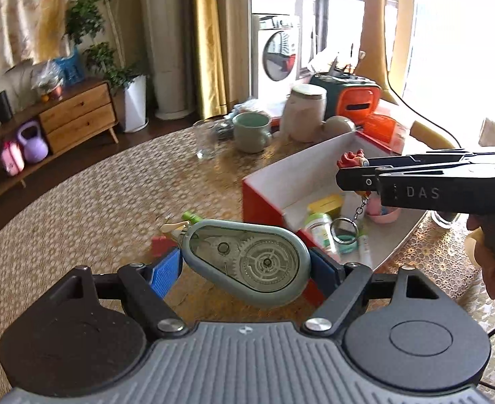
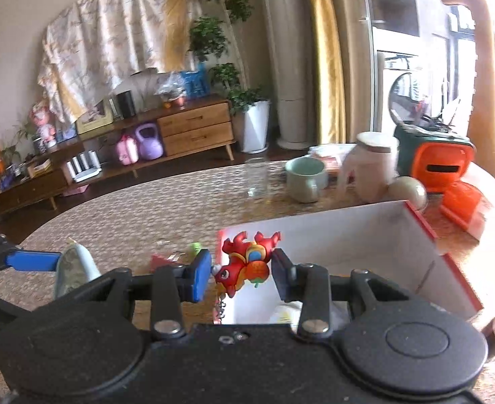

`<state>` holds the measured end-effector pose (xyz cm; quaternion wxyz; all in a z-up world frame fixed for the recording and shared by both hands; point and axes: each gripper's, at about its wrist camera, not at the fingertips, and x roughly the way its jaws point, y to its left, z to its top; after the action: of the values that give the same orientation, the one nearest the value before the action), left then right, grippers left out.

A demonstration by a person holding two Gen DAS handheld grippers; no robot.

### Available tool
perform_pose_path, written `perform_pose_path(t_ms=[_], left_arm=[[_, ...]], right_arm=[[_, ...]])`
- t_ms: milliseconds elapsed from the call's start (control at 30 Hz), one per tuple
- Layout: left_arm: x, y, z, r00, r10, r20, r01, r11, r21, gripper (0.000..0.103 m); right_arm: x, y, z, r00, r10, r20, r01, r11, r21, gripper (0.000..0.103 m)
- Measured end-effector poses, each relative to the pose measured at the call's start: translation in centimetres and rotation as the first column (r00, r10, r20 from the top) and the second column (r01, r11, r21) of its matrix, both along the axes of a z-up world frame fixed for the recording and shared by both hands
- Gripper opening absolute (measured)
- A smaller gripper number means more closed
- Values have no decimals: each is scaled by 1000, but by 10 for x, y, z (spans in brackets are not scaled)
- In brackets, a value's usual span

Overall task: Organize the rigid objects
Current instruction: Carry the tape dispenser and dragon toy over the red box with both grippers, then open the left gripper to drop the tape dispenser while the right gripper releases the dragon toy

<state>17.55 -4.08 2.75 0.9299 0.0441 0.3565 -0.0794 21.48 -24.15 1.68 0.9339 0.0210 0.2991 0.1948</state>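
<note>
Round woven-mat table [image 1: 96, 202], cluttered far side with mug [image 1: 251, 131], jar [image 1: 304, 111], glass [image 1: 205, 141], not part of the sorting as far as can be told. Red-and-white box [image 1: 315, 168] on table, open, already holding a small bottle [image 1: 320, 227], a yellow item [image 1: 326, 203], a pink item [image 1: 382, 213] and bits too small to name; so partly done, judging by contents. Still loose on the mat just left of box: red block [image 1: 161, 245], green-capped piece [image 1: 192, 217], cream piece [image 1: 173, 227]. Left gripper [image 1: 245, 266] clamped on grey-green tape dispenser [image 1: 247, 262], blue pads pressing both ends, dispenser held above mat just beside the box's near corner, not yet inside. Right gripper [image 2: 240, 269] closed on red dragon keychain [image 2: 245, 262], pads on both sides; in left view chain and ring [image 1: 343, 232] dangling over box interior. Keychain over the box, looks ready for drop; dispenser next, then loose pieces left.
</note>
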Motion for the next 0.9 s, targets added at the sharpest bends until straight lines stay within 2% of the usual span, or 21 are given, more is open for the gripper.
perform_pose_path(t_ms=[467, 767, 900], left_arm=[[57, -82, -13, 994, -110, -22, 110, 993, 34, 82], [112, -118, -41, 991, -119, -64, 123, 991, 61, 82], [140, -126, -59, 988, -105, -116, 113, 991, 65, 82]], right_arm=[[25, -73, -34, 993, -100, -57, 98, 994, -43, 38], [39, -88, -67, 989, -102, -107, 90, 990, -112, 38], [44, -84, -79, 990, -86, -116, 66, 984, -165, 38]])
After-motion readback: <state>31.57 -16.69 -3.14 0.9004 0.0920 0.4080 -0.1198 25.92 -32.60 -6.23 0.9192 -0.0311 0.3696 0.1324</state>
